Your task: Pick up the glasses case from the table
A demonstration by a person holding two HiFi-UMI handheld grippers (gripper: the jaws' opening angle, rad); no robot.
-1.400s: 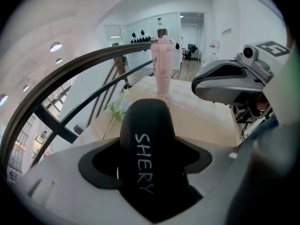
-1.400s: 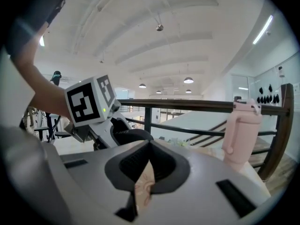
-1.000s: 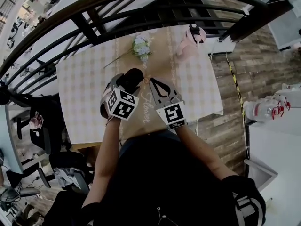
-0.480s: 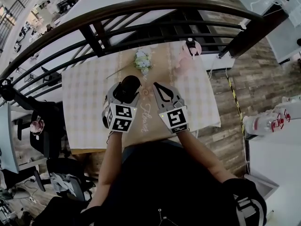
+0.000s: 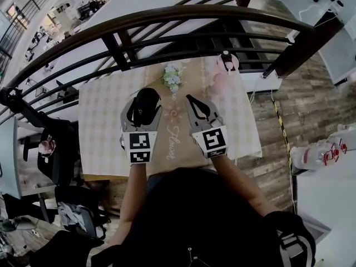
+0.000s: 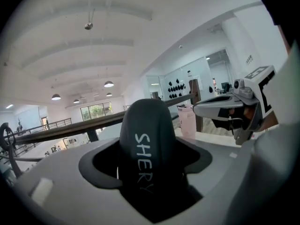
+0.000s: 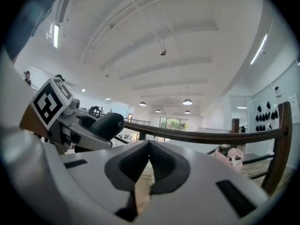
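Observation:
The black glasses case is clamped in my left gripper, held up above the checked table. In the left gripper view the case stands between the jaws with white lettering on it, filling the gap. My right gripper hovers beside it to the right, jaws together with nothing between them. From the right gripper view the case shows at the left, in the other gripper.
A small bunch of flowers lies at the table's far middle. A pink bottle stands at the far right corner. A dark curved railing runs beyond the table. Chairs stand to the left.
Both grippers have risen and tilted upward with the case held in the left one. The head view has shifted, so the table sits lower and further off.

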